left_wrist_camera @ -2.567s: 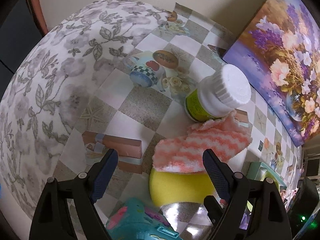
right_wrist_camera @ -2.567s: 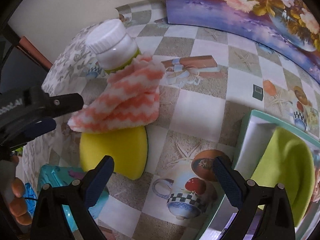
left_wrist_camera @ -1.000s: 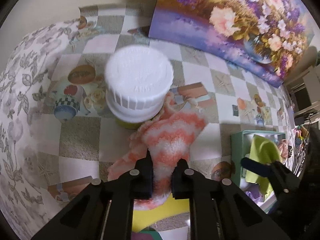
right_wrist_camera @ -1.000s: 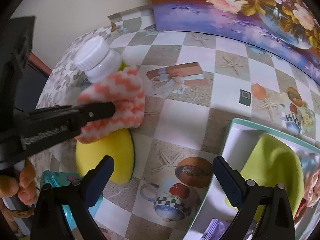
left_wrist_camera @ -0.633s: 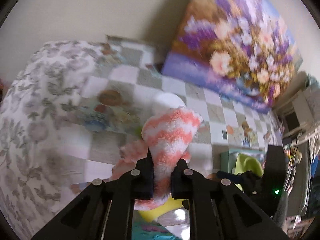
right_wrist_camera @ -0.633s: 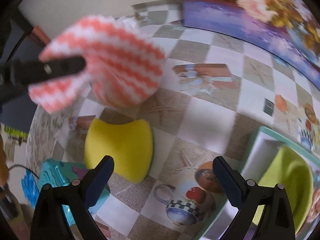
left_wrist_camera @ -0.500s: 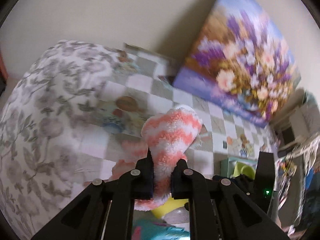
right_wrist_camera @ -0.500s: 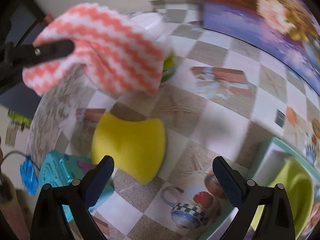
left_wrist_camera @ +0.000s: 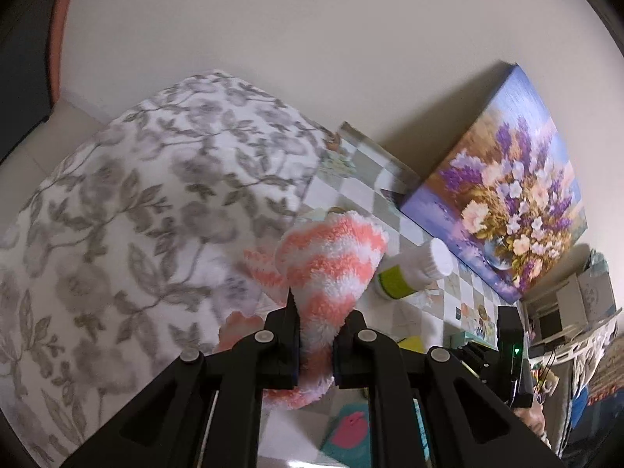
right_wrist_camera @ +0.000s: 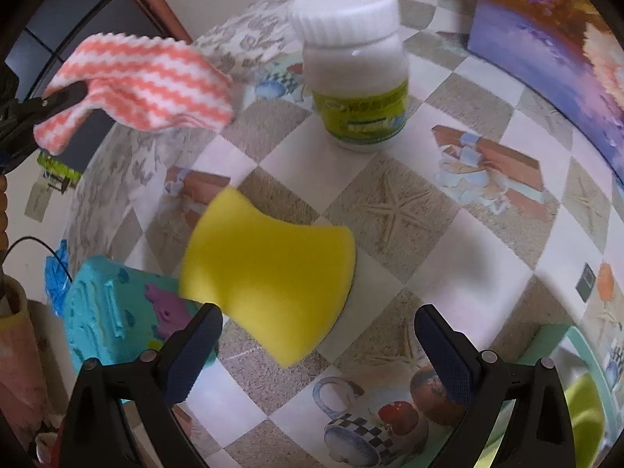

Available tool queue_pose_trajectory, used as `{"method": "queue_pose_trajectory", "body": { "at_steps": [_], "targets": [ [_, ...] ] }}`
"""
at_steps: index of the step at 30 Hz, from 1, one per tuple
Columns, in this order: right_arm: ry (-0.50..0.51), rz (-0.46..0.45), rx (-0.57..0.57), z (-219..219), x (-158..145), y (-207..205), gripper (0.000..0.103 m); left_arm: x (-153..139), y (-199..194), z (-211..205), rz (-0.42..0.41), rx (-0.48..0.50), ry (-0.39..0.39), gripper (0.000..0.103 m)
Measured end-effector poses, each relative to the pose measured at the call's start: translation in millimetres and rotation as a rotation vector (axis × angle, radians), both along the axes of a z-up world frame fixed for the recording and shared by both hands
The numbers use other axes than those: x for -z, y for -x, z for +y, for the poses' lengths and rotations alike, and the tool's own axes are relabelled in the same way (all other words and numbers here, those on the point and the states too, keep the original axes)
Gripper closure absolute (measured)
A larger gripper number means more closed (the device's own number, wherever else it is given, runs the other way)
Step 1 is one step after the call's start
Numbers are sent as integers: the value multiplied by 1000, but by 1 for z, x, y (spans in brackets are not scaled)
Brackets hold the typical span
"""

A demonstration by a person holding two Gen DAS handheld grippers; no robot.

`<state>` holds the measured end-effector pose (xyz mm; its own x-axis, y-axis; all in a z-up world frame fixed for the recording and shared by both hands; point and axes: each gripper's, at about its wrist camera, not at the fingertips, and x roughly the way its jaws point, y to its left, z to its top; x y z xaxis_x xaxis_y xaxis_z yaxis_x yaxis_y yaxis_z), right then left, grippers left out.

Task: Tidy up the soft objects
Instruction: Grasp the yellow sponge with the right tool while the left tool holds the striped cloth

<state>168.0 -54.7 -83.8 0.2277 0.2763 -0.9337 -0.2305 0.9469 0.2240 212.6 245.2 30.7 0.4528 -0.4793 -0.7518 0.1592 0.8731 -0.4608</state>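
My left gripper [left_wrist_camera: 315, 345] is shut on a fluffy orange-and-white striped cloth [left_wrist_camera: 331, 261], which it holds up in the air over the table's left side. The right wrist view shows the same cloth [right_wrist_camera: 144, 85] hanging from the left gripper's fingers [right_wrist_camera: 58, 99] at the upper left. My right gripper [right_wrist_camera: 318, 351] is open and hovers just above a yellow sponge [right_wrist_camera: 269, 269] that lies flat on the checked tablecloth [right_wrist_camera: 397, 210]; the sponge's near edge sits between the blue pads.
A white bottle with a green label [right_wrist_camera: 358, 78] stands behind the sponge. A teal toy block [right_wrist_camera: 117, 312] lies left of the sponge. A green tray [right_wrist_camera: 573, 370] holding a lime cloth sits at the lower right. A flower painting [left_wrist_camera: 507, 210] leans on the wall.
The left gripper lifted the striped cloth off the sponge and bottle and swung it up and to the left. The right gripper moved left and lower, over the sponge.
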Motion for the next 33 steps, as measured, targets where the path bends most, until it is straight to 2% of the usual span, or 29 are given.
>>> {"method": "queue_pose_trajectory", "body": {
  "at_steps": [5, 12, 17, 23, 26, 29, 33],
  "targets": [
    [-2, -19, 17, -1, 3, -7, 3, 12, 7, 16, 12, -25, 6, 91],
    [4, -31, 162, -27, 5, -11, 3, 23, 9, 19, 29, -30, 22, 91],
    [-68, -64, 178, -38, -9, -6, 3, 21, 10, 19, 22, -32, 23, 91],
    [23, -135, 259, -52, -26, -11, 3, 18, 12, 25, 15, -43, 18, 91],
    [111, -153, 273, -52, -31, -18, 3, 17, 13, 29, 16, -51, 16, 91],
    [222, -142, 249, -47, -29, -23, 3, 18, 15, 31, 20, -54, 16, 91],
    [321, -129, 204, -37, -21, -22, 3, 18, 15, 32, 21, -57, 20, 91]
  ]
}}
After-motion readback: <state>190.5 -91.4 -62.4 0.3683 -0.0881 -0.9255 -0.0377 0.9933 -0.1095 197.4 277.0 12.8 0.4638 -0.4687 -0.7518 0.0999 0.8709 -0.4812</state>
